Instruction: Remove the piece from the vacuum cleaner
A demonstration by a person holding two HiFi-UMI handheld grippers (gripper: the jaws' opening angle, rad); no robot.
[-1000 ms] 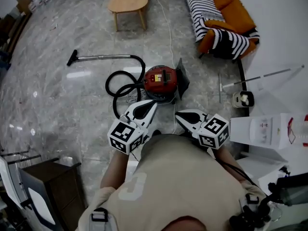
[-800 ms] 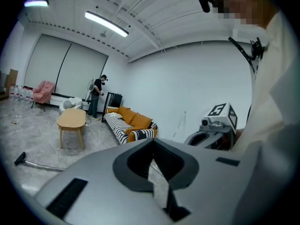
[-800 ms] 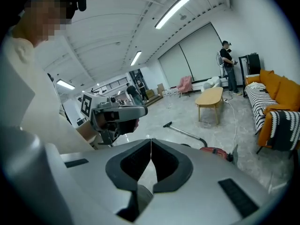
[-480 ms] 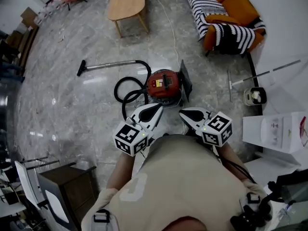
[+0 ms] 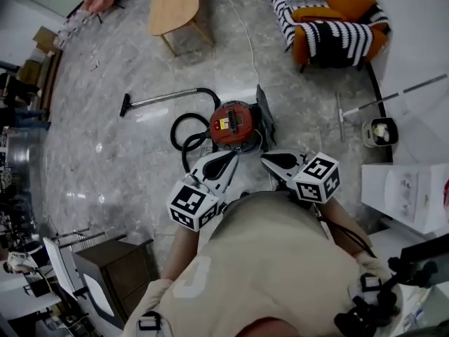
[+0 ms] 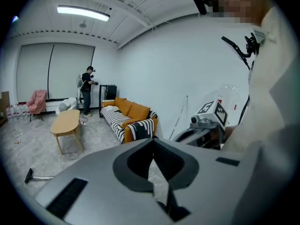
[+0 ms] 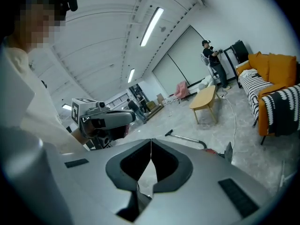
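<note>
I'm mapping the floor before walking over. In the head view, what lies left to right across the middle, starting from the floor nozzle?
nozzle → vacuum cleaner → bucket

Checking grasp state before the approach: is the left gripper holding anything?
No, the left gripper view shows the left gripper with its jaws shut together and nothing between them.

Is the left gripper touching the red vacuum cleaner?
Apart. The left gripper view shows the left gripper shut with nothing at its tips; the vacuum cleaner stands farther ahead.
</note>
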